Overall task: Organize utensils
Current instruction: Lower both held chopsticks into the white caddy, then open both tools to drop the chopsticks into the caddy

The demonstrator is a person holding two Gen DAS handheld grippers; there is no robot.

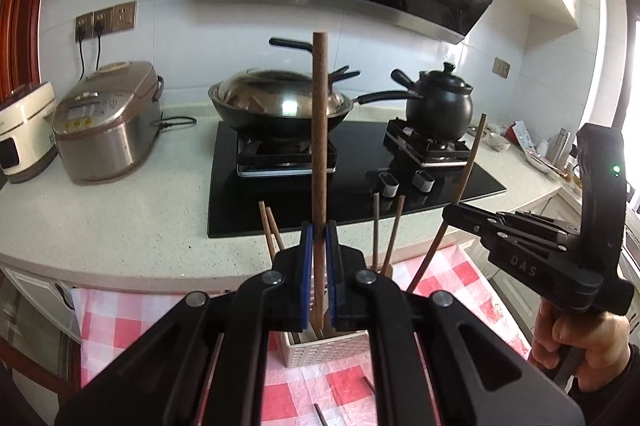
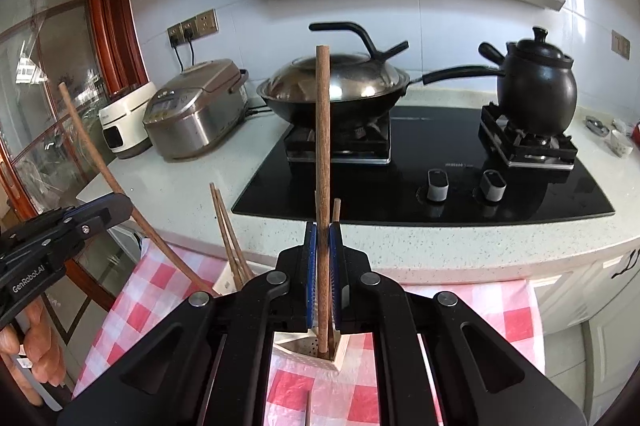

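Chopsticks clamped upright in both grippers above a white utensil holder.

One brown chopstick (image 1: 320, 129) is pinched between the blue pads of the left gripper (image 1: 319, 234), its jaws narrowed onto it, and is held nearly upright. A second chopstick (image 2: 322, 145) is gripped the same way by the right gripper (image 2: 322, 238). Just beneath both, the perforated white holder (image 1: 328, 348) is seen standing on a red-and-white checked cloth (image 1: 120, 318), with several more chopsticks (image 1: 376, 230) leaning inside it. Farther off, a lidded wok (image 1: 280, 101) and a black clay pot (image 1: 438, 101) are set on the stove, and a rice cooker (image 1: 106, 121) is placed to the left.
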